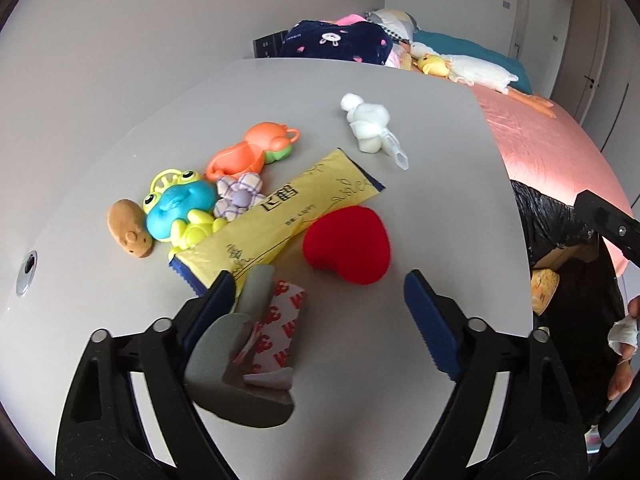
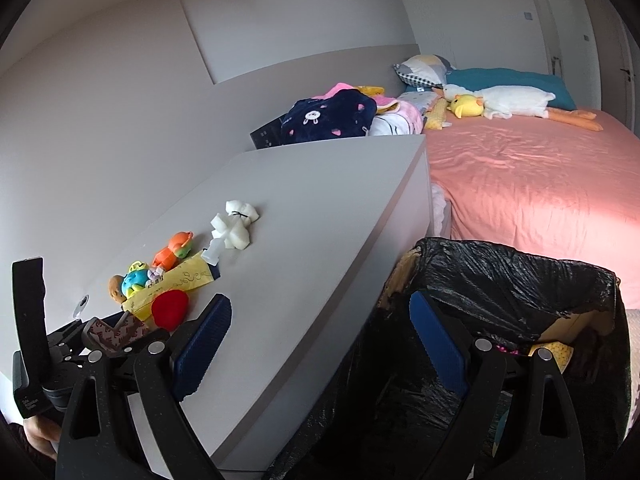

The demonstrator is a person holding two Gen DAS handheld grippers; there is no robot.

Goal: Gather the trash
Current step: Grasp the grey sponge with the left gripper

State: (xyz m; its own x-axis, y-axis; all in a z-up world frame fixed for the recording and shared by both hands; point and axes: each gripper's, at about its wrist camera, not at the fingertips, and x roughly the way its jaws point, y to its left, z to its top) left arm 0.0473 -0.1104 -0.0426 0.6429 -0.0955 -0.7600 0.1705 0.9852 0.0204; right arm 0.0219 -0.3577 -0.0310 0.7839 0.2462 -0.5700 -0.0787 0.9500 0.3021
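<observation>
My left gripper is open over the grey table. A grey corner guard with red-printed adhesive backing lies against its left finger, not clamped. A yellow wrapper and a white tissue wad with a clear plastic piece lie beyond. My right gripper is open and empty, straddling the table edge and the black-lined trash bin. The bin also shows in the left wrist view.
Toys sit on the table: a red plush heart, a blue-green frog, an orange toy, a fabric flower, a brown plush. A pink bed with plush toys lies beyond.
</observation>
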